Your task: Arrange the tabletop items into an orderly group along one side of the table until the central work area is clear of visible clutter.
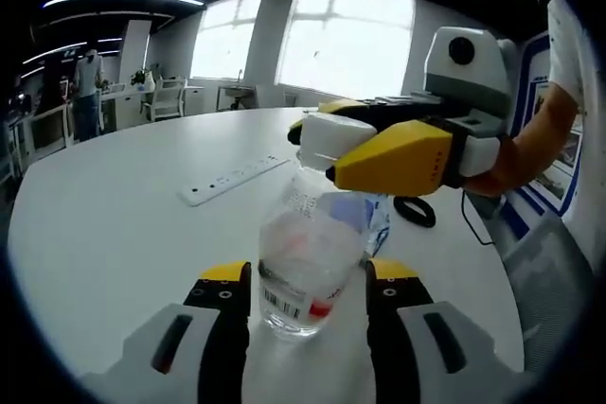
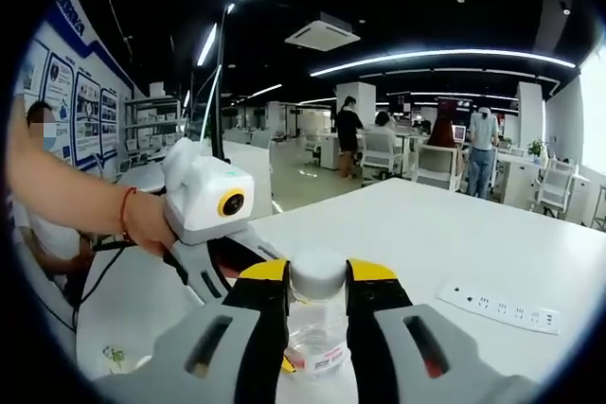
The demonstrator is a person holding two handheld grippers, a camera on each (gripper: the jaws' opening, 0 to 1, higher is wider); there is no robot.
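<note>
Bottle (image 1: 308,267), clear plastic with a white cap (image 2: 316,274), stands upright on the white table (image 1: 114,234), apparently empty though its contents are hard to tell. The left gripper (image 1: 308,281) clamps its body between both jaws; the right gripper (image 2: 316,281) is closed on the cap. Far left in the left gripper view lies a white power strip (image 1: 232,180); a black cable (image 1: 417,210) lies right. The right gripper view shows a hand (image 2: 147,224) holding the left gripper.

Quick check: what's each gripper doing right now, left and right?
Left gripper: closed around the body of the plastic bottle, which stands on the white table.
Right gripper: closed on the bottle's white cap.
</note>
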